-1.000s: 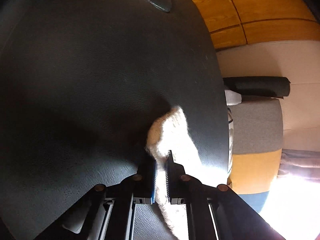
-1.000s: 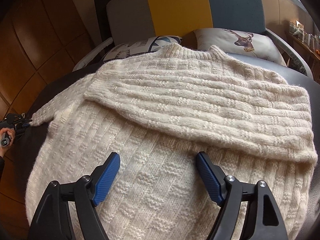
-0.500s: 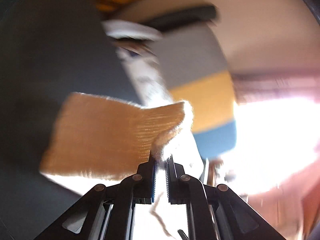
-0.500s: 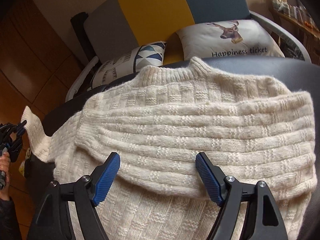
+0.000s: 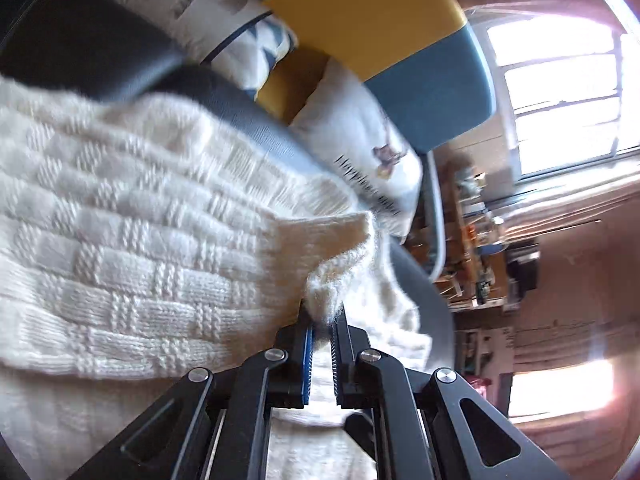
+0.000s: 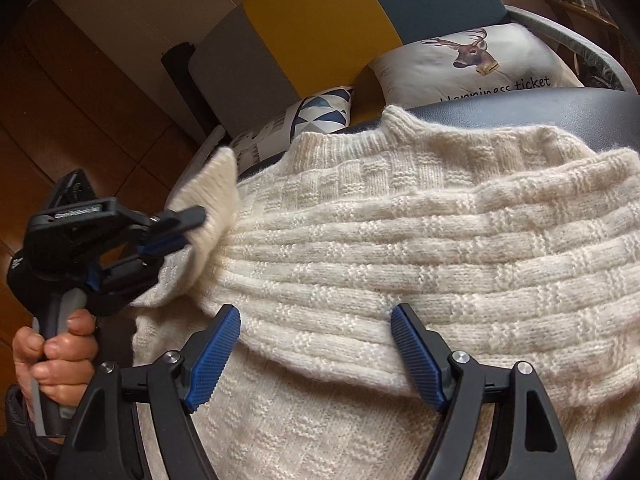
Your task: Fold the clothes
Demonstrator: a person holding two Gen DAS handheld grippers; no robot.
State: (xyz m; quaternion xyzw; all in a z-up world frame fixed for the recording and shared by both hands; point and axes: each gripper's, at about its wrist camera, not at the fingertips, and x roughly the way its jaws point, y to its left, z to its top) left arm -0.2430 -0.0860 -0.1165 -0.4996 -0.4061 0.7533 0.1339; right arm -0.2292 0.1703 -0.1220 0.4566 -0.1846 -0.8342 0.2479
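Right wrist: deer cushion (image 6: 476, 62) behind sweater (image 6: 400, 248).

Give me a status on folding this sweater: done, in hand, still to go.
Done: one sleeve already lies folded across the sweater body. In hand: the left gripper is shut on the other sleeve's cuff, lifted over the sweater's edge. The right gripper hangs open above the body, holding nothing. Left: lay that sleeve down across the body, then probably fold the body itself, which is still spread out flat.
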